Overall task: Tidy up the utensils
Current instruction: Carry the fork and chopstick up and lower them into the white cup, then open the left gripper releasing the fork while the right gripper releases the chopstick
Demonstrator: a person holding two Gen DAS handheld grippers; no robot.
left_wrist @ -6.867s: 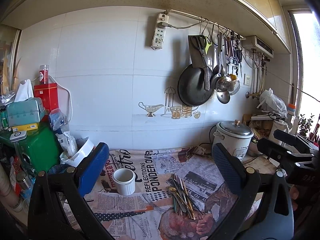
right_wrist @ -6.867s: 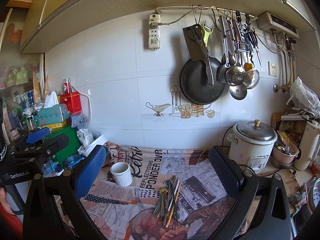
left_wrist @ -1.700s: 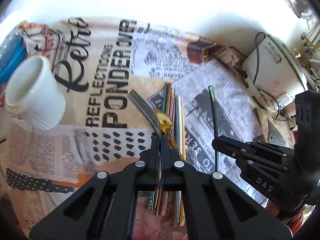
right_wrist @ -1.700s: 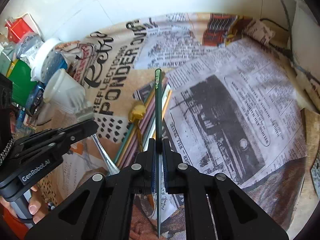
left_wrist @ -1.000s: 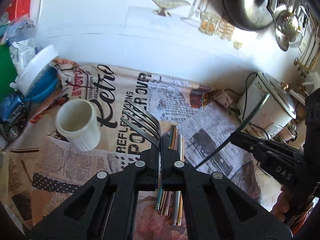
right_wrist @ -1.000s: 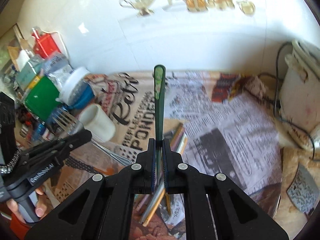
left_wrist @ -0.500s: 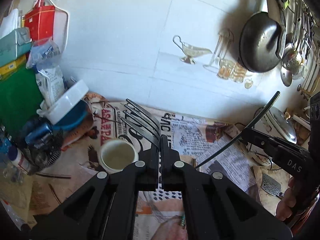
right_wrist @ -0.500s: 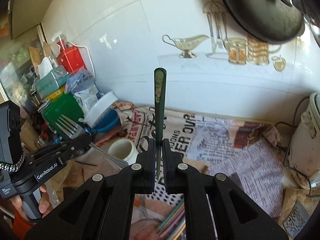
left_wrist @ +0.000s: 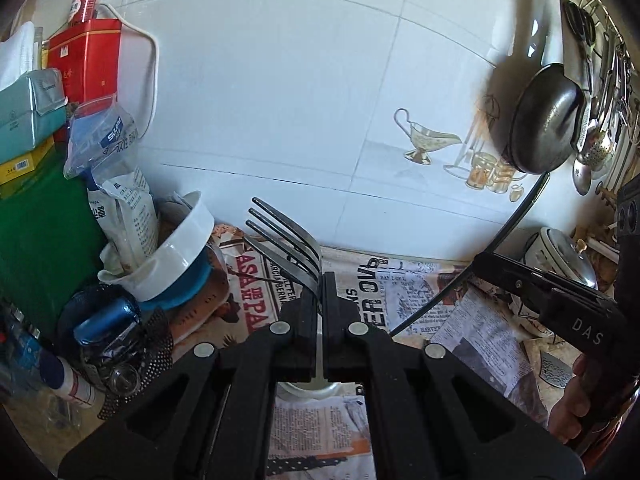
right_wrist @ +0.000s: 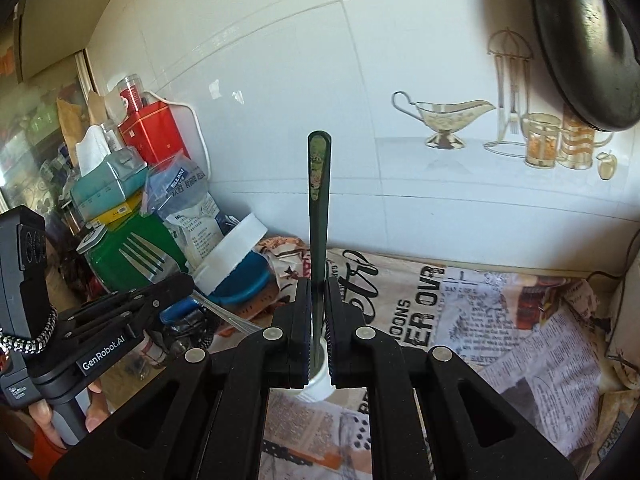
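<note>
Two claws are clamped on utensils above the white cup (right_wrist: pixel 318 386); the left claw (left_wrist: pixel 319 300) pinches a steel fork (left_wrist: pixel 286 242), tines up; the right claw (right_wrist: pixel 319 304) pinches a dark green chopstick (right_wrist: pixel 319 200), upright; the cup stands on the newspaper-covered desk (right_wrist: pixel 520 340) just below both claws, left of the hanging black pan (left_wrist: pixel 544 120).

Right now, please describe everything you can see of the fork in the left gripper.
The fork looks like plain silver metal, with four long, slightly curved tines. Its neck is pinched between the shut jaws of the left gripper, so it is lifted above the newspaper-covered counter. The tines point up and away toward the white tiled wall, leaning left. Part of the handle shows below the jaws; the rest is hidden. Nothing else touches it.
</note>
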